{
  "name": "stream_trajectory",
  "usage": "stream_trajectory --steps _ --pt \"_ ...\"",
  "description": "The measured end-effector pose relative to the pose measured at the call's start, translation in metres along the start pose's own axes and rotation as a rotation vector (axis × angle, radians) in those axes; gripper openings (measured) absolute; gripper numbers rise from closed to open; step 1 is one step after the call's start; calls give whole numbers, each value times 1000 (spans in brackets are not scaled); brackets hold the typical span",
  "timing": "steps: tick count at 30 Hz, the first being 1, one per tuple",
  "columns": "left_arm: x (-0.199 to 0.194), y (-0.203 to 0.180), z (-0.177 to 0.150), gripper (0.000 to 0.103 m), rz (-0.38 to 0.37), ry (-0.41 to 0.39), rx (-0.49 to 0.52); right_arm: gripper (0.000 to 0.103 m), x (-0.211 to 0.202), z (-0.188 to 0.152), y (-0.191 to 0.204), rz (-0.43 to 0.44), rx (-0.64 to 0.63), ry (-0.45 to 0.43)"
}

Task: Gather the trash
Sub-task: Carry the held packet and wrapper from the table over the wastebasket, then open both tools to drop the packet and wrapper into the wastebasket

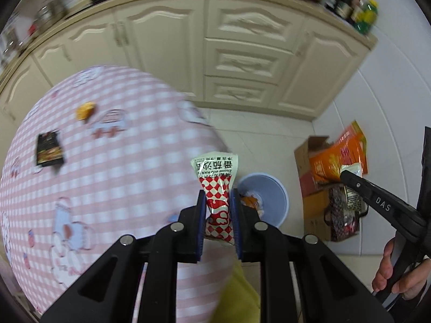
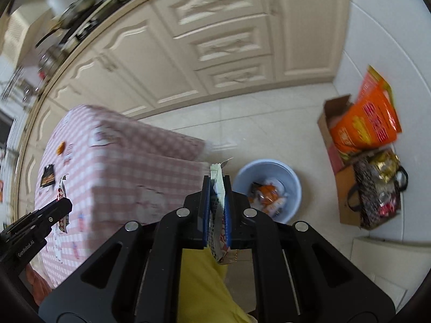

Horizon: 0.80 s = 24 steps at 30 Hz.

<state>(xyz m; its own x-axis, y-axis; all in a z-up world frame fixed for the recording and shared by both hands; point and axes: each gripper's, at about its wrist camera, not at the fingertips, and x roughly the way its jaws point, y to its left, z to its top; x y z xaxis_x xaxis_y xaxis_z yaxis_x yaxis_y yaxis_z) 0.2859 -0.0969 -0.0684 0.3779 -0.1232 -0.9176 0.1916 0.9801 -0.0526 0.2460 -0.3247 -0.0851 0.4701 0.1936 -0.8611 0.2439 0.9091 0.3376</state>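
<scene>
Left gripper (image 1: 217,210) clamped on red-checked sachet (image 1: 217,188); right gripper (image 2: 217,202) clamped on pale wrapper (image 2: 218,185), near blue bin (image 2: 292,185).

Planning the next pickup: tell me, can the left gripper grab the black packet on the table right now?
Probably not: the left gripper is shut on a red checked sachet, so its jaws are occupied. The black packet lies unobstructed on the table.

Cream cabinets (image 2: 215,45) along the far side. Pink checked tablecloth (image 1: 113,167) at left. At right, open cardboard box (image 2: 334,123) holding orange bag (image 2: 369,123), dark patterned bag (image 2: 377,188) just nearer.
</scene>
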Motion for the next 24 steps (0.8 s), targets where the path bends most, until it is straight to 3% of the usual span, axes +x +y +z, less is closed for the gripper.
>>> stream_trajectory --steps 8,14,15,16,18,24 --pt "42 -73 -1 17 -24 80 117 9 3 -12 -72 -40 108 23" --pt "56 -115 -6 22 -22 72 195 9 4 -28 -100 -43 142 41" --pt "57 -122 -7 28 -16 62 210 9 6 -30 -104 -43 148 48" --pt "59 -126 -8 47 3 57 219 9 7 -32 -106 -44 154 53" --pt "60 -131 -10 68 47 33 234 9 10 -36 -110 -38 165 68" --pt "54 -120 -13 68 41 23 224 9 20 -38 -97 -23 133 93"
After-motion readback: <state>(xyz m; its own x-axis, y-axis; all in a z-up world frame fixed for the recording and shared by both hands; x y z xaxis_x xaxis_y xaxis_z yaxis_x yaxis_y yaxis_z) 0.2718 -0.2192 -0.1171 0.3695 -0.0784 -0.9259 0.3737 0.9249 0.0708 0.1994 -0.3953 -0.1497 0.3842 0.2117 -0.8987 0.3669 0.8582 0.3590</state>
